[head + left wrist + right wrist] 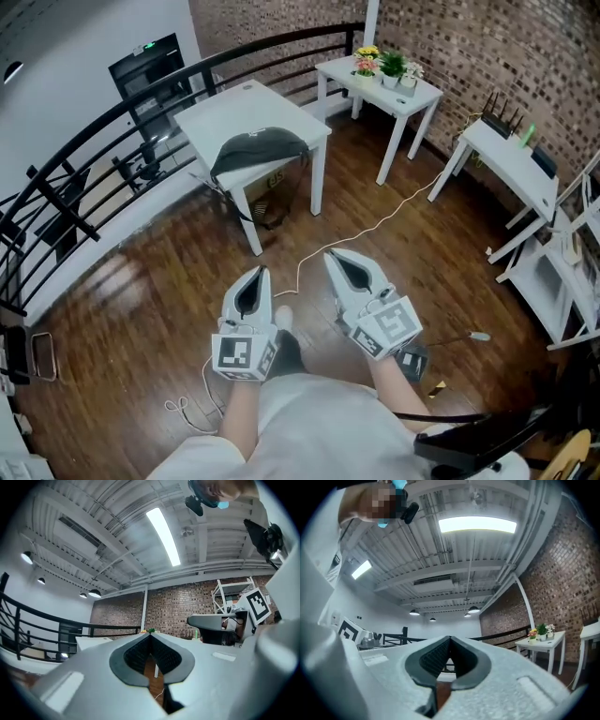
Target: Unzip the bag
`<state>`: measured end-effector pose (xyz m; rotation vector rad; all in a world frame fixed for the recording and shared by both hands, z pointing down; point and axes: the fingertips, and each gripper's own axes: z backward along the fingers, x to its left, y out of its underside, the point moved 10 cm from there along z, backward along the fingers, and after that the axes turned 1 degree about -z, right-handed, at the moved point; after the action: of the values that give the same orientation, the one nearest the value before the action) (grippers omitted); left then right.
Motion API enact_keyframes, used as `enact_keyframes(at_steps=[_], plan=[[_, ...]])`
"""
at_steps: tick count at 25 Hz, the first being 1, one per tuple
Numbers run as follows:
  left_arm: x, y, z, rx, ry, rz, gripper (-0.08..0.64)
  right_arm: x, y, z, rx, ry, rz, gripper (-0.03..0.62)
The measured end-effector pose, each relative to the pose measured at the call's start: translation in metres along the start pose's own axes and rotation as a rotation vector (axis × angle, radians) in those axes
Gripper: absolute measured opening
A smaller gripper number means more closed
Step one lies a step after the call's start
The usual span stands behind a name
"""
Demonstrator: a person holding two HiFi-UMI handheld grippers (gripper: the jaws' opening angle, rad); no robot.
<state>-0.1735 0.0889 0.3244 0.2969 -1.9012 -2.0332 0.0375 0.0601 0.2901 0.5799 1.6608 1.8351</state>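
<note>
– Both sets of fingers (132, 654) are pressed tip to tip with nothing between them; left gripper (263, 274) and right gripper (331, 254) are empty, just room and floor (131, 309) beyond; so which step is this?

– Approach, I'd say; the bag (258, 150) sits on the white tabletop (239, 105), well ahead of both grippers, nothing touching it; the zip's too small to make out from here, so I can't tell if it's started.

– Next move then?

– Get close, find the zip pull, open one pair of fingers for it and pin the fabric with the other, probably; mind the white cable (375, 223) trailing across the floor.

– How's the bag look to handle?

– Dark grey, soft, slumped into a low dome; one edge droops over the tabletop's rim, and what looks like a strap (236, 199) hangs below; floppy cloth like that likely bunches unless it's held taut; tabletop's smooth matte white, floor's glossy brown planks; the fingers are pale grey plastic shells with ribbed dark pads (433, 660).
</note>
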Motion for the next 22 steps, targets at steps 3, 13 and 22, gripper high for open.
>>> enact_keyframes(at_steps=[3, 13, 22], plan=[[0.047, 0.000, -0.068, 0.010, 0.015, 0.005, 0.017, -0.038, 0.004, -0.067, 0.015, 0.041, 0.037, -0.009], [0.174, -0.009, -0.254, 0.038, 0.089, -0.001, 0.017, -0.128, 0.009, -0.245, 0.030, 0.178, 0.071, -0.009], [0.196, 0.053, -0.367, 0.175, 0.149, 0.032, 0.017, -0.218, 0.068, -0.291, 0.146, 0.315, 0.057, -0.009]])
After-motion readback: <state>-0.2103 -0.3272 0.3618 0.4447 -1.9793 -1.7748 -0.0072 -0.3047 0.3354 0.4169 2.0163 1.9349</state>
